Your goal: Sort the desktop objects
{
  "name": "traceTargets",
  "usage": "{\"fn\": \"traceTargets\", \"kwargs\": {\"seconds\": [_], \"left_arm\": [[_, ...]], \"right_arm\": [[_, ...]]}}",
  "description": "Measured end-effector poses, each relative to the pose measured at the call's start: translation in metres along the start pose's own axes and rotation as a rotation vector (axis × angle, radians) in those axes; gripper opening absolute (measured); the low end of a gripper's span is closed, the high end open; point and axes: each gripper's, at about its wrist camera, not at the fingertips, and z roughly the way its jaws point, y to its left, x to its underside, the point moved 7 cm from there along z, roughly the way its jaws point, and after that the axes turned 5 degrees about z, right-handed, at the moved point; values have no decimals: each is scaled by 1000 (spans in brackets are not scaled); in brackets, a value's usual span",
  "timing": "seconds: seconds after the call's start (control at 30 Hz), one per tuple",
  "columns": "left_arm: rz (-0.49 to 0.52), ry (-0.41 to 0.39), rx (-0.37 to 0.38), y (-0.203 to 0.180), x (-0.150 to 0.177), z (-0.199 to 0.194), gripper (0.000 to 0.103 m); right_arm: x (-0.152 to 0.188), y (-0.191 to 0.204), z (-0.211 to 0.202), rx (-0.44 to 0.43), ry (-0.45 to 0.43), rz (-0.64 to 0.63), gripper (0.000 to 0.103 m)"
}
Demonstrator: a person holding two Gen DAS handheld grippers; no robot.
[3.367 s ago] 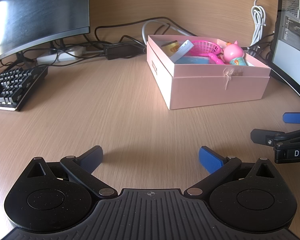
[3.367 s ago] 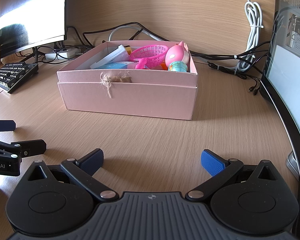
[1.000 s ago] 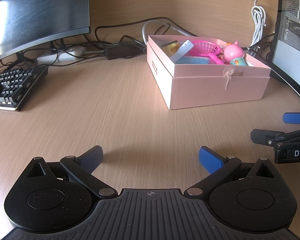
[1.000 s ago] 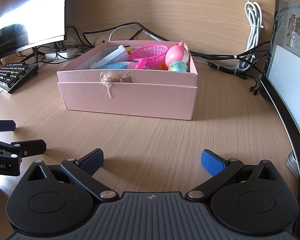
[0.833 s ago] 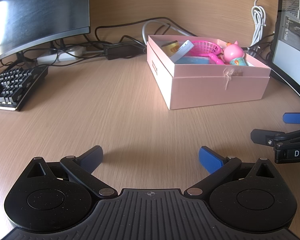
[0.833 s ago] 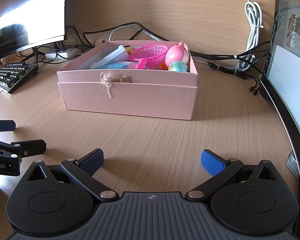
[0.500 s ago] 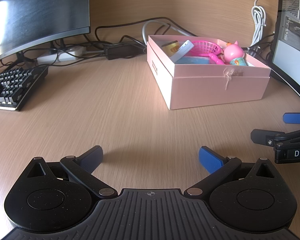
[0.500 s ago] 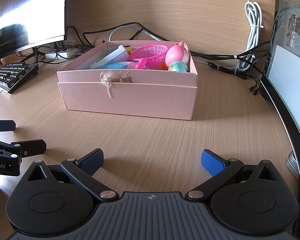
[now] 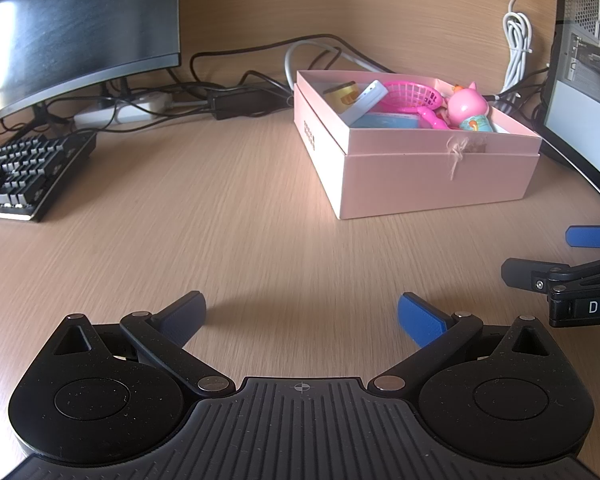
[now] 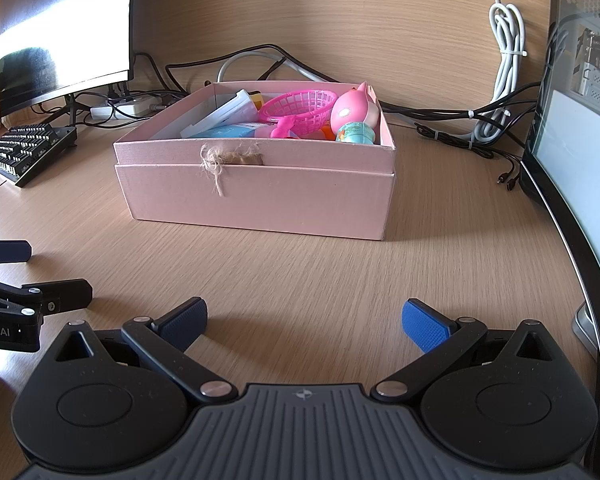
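A pink cardboard box point(image 9: 432, 176) point(image 10: 256, 196) stands on the wooden desk, holding a pink plastic basket point(image 9: 410, 98) point(image 10: 300, 110), a pink pig toy point(image 9: 466, 110) point(image 10: 356, 116), a white flat case point(image 9: 362, 100) point(image 10: 222, 114), a blue pack point(image 10: 232, 132) and a yellow item point(image 9: 344, 94). My left gripper point(image 9: 302, 312) hovers low over bare desk in front and left of the box, open and empty. My right gripper point(image 10: 306, 318) is open and empty in front of the box. Each gripper shows at the edge of the other's view.
A black keyboard point(image 9: 24, 172) point(image 10: 24, 148) lies at the left under a dark monitor point(image 9: 72, 20). Cables and a power strip point(image 9: 120, 110) run along the back wall. A second monitor's edge point(image 10: 572, 216) and a PC case stand at the right.
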Motion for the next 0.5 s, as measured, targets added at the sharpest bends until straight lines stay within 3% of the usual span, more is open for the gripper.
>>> {"fn": "traceTargets", "kwargs": {"seconds": [0.5], "left_arm": [[-2,9,2,1,0,-2,103]], "right_arm": [[0,0,0,0,0,0,103]]}}
